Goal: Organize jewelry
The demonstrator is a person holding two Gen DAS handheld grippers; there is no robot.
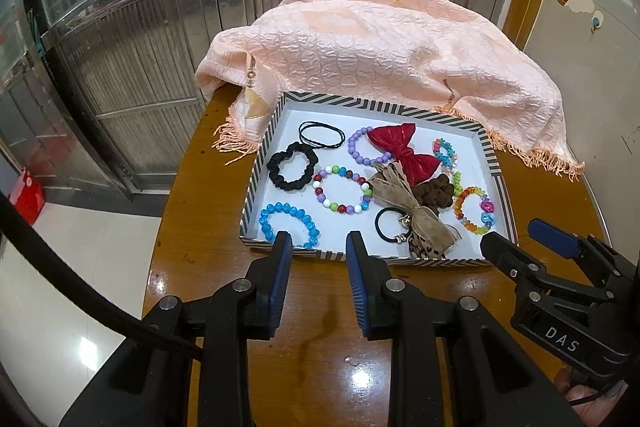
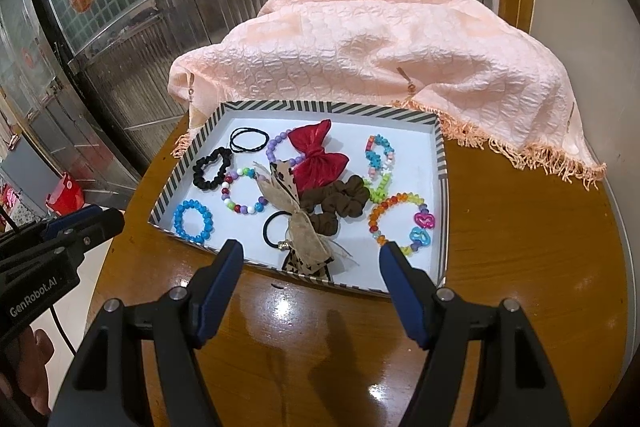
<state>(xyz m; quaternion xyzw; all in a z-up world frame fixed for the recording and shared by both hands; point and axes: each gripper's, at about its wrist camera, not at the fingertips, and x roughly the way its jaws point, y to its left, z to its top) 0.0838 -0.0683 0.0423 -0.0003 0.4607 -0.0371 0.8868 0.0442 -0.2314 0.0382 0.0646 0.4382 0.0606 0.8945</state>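
Striped tray (image 1: pixel 256 183) at frame centre on the round wooden desk (image 1: pixel 192 195), loaded with jewelry and hair ties. Left half orderly, pieces apart: blue bead bracelet (image 1: pixel 289 225), black scrunchie (image 1: pixel 292 169), mixed-colour bead bracelet (image 1: pixel 343 189), thin black bands (image 1: pixel 322 135). Centre and right still heaped: red bow (image 1: pixel 404 151) over purple bracelet (image 1: pixel 366 147), tan ribbon bow (image 1: pixel 416 209) over brown scrunchie (image 1: pixel 436 193), rainbow bracelet (image 1: pixel 476 209) at right. Peach cloth (image 1: pixel 380 43) draped behind. Left tongs (image 1: pixel 318 247) and right tongs (image 2: pixel 310 257) both spread, empty, poised at lower frame just before the tray's near rim. Sorting judged barely begun or partly done; overlapped cluster left to separate.
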